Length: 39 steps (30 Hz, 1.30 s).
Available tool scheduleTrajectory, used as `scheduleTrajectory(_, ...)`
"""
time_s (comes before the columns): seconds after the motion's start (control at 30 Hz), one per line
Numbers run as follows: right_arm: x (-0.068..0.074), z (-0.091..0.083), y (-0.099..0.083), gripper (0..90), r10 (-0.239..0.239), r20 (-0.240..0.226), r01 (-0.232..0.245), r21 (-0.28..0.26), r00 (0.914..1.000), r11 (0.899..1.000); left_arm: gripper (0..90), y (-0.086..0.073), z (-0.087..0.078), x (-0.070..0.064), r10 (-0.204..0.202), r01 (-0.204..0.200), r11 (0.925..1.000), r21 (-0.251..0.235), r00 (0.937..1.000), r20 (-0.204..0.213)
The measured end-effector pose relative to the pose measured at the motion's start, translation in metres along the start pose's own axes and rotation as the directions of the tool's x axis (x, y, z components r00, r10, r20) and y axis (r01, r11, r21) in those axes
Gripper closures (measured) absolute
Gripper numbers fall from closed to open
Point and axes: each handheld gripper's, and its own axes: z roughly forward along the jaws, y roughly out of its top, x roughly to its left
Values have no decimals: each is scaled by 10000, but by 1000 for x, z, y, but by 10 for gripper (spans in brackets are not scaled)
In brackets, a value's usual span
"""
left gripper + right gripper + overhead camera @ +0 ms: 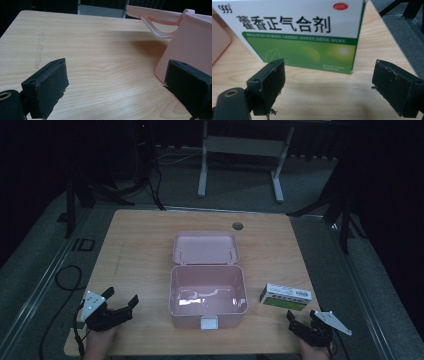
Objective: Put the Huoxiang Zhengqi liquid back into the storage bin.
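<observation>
A pink plastic box [208, 296] stands open in the middle of the table, its lid [205, 248] folded back behind it and its white latch facing the near edge. Nothing lies inside that I can see. To its right lies a white and green medicine carton [285, 296] with Chinese print [294, 32]. My left gripper [120, 303] rests open near the front left corner, left of the box; the box wall [192, 45] shows beside its right jaw. My right gripper [301, 321] is open at the front right, just short of the carton, with nothing between its jaws [329, 85].
The wooden table [140, 250] has a round cable hole [237, 226] at its far edge. Beyond it stand a white desk frame [240, 150] and dark stand legs on grey floor. A black cable [65, 280] loops off the table's left side.
</observation>
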Motion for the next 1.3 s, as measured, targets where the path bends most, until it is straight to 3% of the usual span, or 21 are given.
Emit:
scheduleTrajectory(0.3,4,-1,1,112,151,-459,-124,584,9988,9982,51,1,0,1,-78,78,10000,-28,10000,57)
scheduleTrajectory(0.33,5,-1,4,113,180,-709,-105,1055,9973,9944,51,1,-1,1,-149,150,9999,-45,9998,145)
scheduleTrajectory(0.43,5,-2,8,116,-12,-1038,176,1578,9946,9873,51,1,0,0,-127,128,9999,-42,9998,175)
scheduleTrajectory(0.5,4,-3,12,117,-333,-1186,574,2056,9924,9769,51,1,1,0,-131,131,9999,-13,9997,200)
scheduleTrajectory(0.63,-1,-7,22,117,-487,-1619,950,2915,9856,9518,51,1,1,1,-432,434,9990,-42,9986,305)
scheduleTrajectory(0.7,-1,-9,29,116,-858,-1858,1466,3443,9788,9273,51,2,1,2,-494,496,9988,-55,9983,300)
scheduleTrajectory(0.8,-2,-10,32,117,-1069,-1877,1682,3504,9764,9214,51,2,2,3,-548,550,9985,-68,9981,272)
scheduleTrajectory(0.83,-1,-10,40,122,-1535,-2394,2424,4054,9587,8814,51,2,2,3,-553,555,9984,-77,9981,269)
scheduleTrajectory(0.87,0,-11,43,136,-1723,-2601,2732,4268,9501,8621,51,2,2,2,-555,557,9984,-80,9981,276)
scheduleTrajectory(0.97,1,-9,48,141,-2437,-3361,3865,4711,9097,7929,51,2,2,2,-533,534,9986,-43,9981,304)
scheduleTrajectory(1.0,2,-9,50,141,-2533,-3576,4099,4814,8989,7748,51,2,2,3,-513,514,9987,-24,9982,295)
scheduleTrajectory(1.03,3,-10,51,144,-2889,-3888,4594,4769,8749,7494,51,2,2,3,-534,535,9986,-35,9981,293)
scheduleTrajectory(1.07,4,-10,52,146,-3099,-4057,4872,4708,8599,7356,51,2,2,3,-593,595,9982,-37,9978,306)
scheduleTrajectory(1.1,6,-10,54,146,-3338,-4416,5308,4658,8328,7080,51,2,2,4,-640,642,9979,-56,9974,325)
scheduleTrajectory(1.13,8,-9,55,146,-3519,-4643,5612,4617,8128,6870,51,2,2,4,-663,665,9978,-61,9973,332)
scheduleTrajectory(1.17,9,-9,55,146,-3643,-4793,5817,4581,7985,6721,51,2,2,5,-715,717,9974,-71,9969,335)
scheduleTrajectory(1.2,10,-7,57,146,-3790,-5088,6148,4531,7730,6456,51,2,2,5,-722,725,9973,-69,9968,338)
scheduleTrajectory(1.23,11,-6,57,146,-3887,-5205,6318,4533,7602,6288,51,2,2,5,-718,720,9974,-63,9969,338)
scheduleTrajectory(1.3,13,-4,60,146,-4135,-5506,6745,4474,7252,5872,51,2,2,5,-719,722,9974,-76,9969,326)
